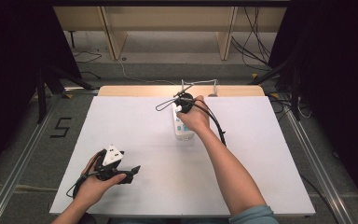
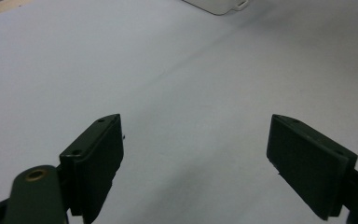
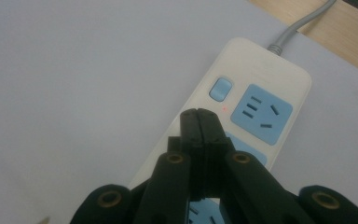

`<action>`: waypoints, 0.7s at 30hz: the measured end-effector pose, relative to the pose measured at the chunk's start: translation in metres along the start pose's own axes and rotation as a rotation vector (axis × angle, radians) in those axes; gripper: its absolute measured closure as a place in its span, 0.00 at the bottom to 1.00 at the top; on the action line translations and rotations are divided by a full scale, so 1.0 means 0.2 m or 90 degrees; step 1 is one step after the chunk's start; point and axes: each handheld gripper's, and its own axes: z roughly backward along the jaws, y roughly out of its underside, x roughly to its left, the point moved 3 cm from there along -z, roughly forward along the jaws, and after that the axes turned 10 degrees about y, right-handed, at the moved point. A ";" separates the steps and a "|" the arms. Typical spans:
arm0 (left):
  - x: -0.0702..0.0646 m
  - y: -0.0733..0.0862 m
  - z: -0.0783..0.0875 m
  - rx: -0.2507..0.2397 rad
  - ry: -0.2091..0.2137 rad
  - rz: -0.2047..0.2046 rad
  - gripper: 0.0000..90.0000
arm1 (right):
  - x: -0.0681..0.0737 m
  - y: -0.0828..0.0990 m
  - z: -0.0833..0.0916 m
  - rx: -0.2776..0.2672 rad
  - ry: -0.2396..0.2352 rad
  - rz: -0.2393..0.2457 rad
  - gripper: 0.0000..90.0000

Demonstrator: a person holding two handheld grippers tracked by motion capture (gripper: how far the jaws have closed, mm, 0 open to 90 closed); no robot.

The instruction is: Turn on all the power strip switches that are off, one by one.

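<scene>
A white power strip [image 1: 184, 131] with light-blue sockets lies on the white table [image 1: 140, 126], a little behind its middle. My right gripper [image 1: 182, 104] hovers over the strip's far end, shut with nothing between its jaws. In the right gripper view its tips [image 3: 199, 115] sit just short of the blue switch [image 3: 220, 88] and a small red light [image 3: 224, 109] on the power strip [image 3: 261, 65]. My left gripper [image 1: 134, 171] rests near the front left of the table, jaws wide open [image 2: 196, 122] and empty. A corner of the power strip [image 2: 219, 4] shows far ahead of it.
The strip's grey cable [image 3: 303, 23] runs off over the table's wooden back edge [image 1: 135, 90]. Metal rails flank the table. A "5" mark [image 1: 60, 127] is on the floor at the left, and loose cables [image 1: 254, 46] lie behind.
</scene>
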 end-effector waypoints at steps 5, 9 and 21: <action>0.00 0.00 0.00 0.001 0.000 -0.003 0.21 | 0.01 0.00 0.01 0.007 -0.002 -0.003 1.00; 0.00 0.00 0.00 0.001 0.000 -0.001 0.21 | 0.02 0.01 0.02 0.018 -0.005 -0.008 1.00; 0.00 0.00 0.00 0.001 0.000 -0.003 0.21 | 0.03 0.02 0.02 0.036 -0.023 -0.003 1.00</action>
